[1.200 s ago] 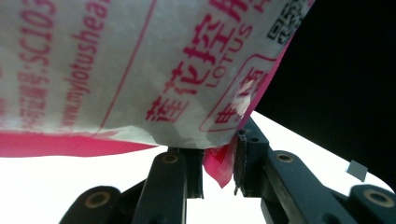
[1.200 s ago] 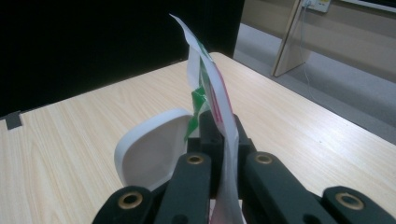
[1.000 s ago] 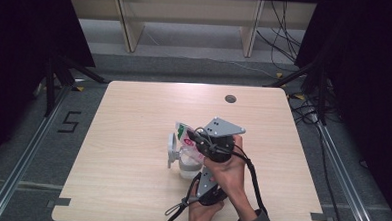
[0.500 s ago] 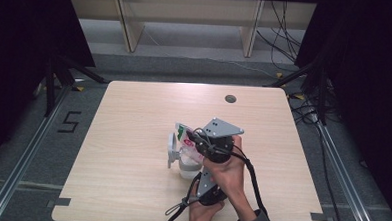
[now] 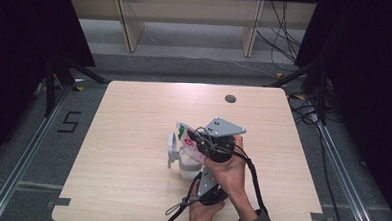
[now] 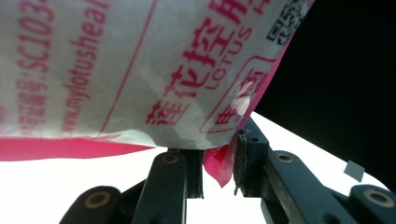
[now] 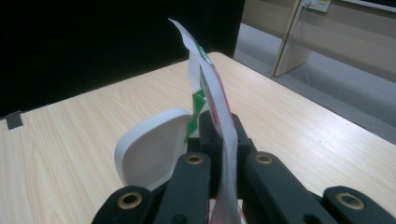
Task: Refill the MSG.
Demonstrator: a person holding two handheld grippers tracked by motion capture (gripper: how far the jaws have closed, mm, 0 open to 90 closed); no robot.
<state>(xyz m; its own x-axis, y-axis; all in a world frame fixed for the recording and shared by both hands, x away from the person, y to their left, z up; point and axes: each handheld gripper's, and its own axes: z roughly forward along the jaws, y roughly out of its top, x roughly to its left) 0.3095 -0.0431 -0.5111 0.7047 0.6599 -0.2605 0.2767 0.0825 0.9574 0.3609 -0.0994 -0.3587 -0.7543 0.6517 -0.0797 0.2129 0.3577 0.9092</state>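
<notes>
A white packet with pink and green print is held over a white tub whose flip lid stands open, near the middle of the table. My right gripper, under its grey plate, is shut on the packet's thin edge; the open lid lies just beyond it. My left gripper comes from below, its jaws shut on the packet's pink corner, with the printed face above. In the high view the right hand covers much of the left gripper.
The pale wooden table has a dark round grommet near its far edge. Wooden shelf legs and loose cables lie on the floor beyond. Dark curtains close in both sides.
</notes>
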